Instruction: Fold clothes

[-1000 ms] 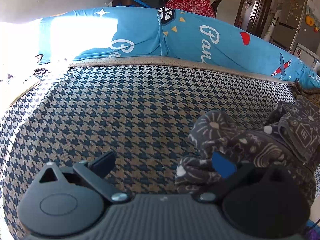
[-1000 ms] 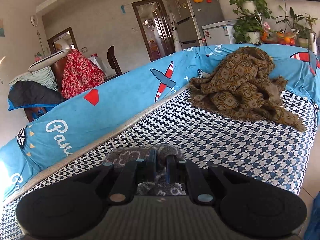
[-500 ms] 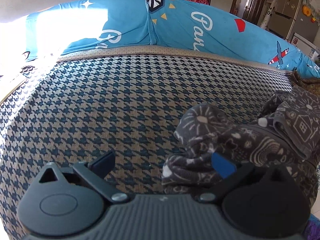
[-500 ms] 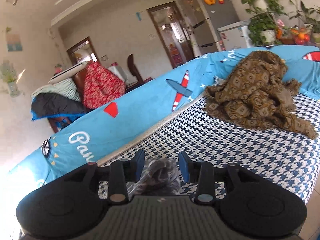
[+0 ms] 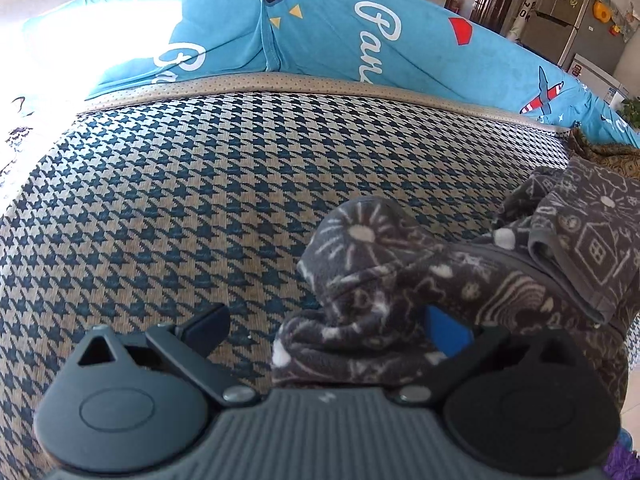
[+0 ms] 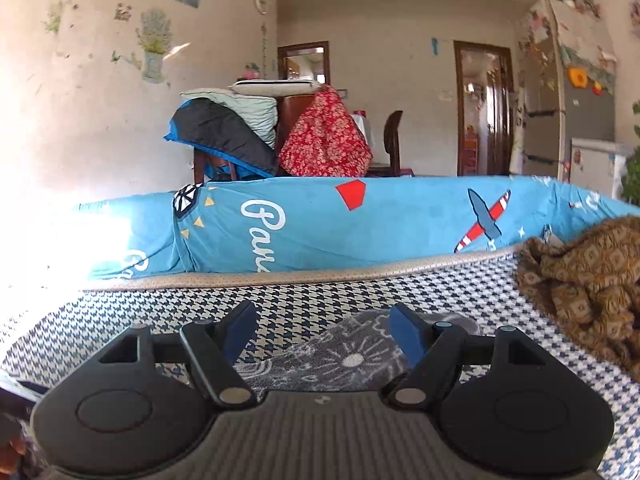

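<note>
The left claw point(image 5: 326, 326) is spread wide, and a crumpled dark grey garment point(image 5: 404, 280) bunches between its 2 fingers, crowding the blue pad of the right one while the left finger sits clear over bare cloth; nothing is pinched. More of the garment heaps up to the right of this claw. The right claw point(image 6: 322, 330) is released too, its 2 blue-padded fingers far apart, with the same garment point(image 6: 344, 354) lying flat just under and ahead of the gap, gripped by neither. Both claws hover over the checked sofa seat point(image 5: 200, 200). Farther ahead runs the blue backrest cover point(image 6: 320, 224), and off to the right claw's right lies a rumpled brown blanket point(image 6: 588, 280).
</note>
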Demonstrator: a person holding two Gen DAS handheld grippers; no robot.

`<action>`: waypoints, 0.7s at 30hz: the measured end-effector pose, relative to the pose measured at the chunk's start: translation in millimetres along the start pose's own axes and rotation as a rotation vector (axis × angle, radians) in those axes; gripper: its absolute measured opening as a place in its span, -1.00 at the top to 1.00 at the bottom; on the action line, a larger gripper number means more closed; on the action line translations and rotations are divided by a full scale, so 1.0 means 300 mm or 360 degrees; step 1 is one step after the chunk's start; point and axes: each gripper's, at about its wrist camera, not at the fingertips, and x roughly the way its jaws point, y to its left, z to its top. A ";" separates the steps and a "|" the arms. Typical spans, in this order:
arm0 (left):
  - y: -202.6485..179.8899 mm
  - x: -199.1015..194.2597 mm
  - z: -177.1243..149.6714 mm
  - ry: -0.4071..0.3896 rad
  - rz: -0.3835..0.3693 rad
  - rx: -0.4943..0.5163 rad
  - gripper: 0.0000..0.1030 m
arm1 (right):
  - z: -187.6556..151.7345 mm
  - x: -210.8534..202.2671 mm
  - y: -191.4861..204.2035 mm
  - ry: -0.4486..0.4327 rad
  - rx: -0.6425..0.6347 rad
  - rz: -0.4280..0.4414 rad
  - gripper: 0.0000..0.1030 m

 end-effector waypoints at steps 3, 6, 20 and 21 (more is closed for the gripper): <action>0.007 0.000 0.001 0.0002 -0.0014 -0.0014 -1.00 | -0.027 0.018 0.042 0.0072 -0.0155 0.0086 -0.48; 0.013 0.004 -0.002 0.0022 -0.0029 -0.0035 -1.00 | -0.074 0.070 0.069 0.0255 -0.0239 0.0185 -0.48; 0.005 0.006 -0.010 0.0029 -0.0014 -0.0019 -1.00 | -0.061 0.091 -0.092 0.0176 0.0104 -0.0272 0.72; 0.004 0.007 -0.012 0.0030 -0.0010 -0.0015 -1.00 | -0.053 0.084 -0.116 0.0147 0.0154 -0.0327 0.72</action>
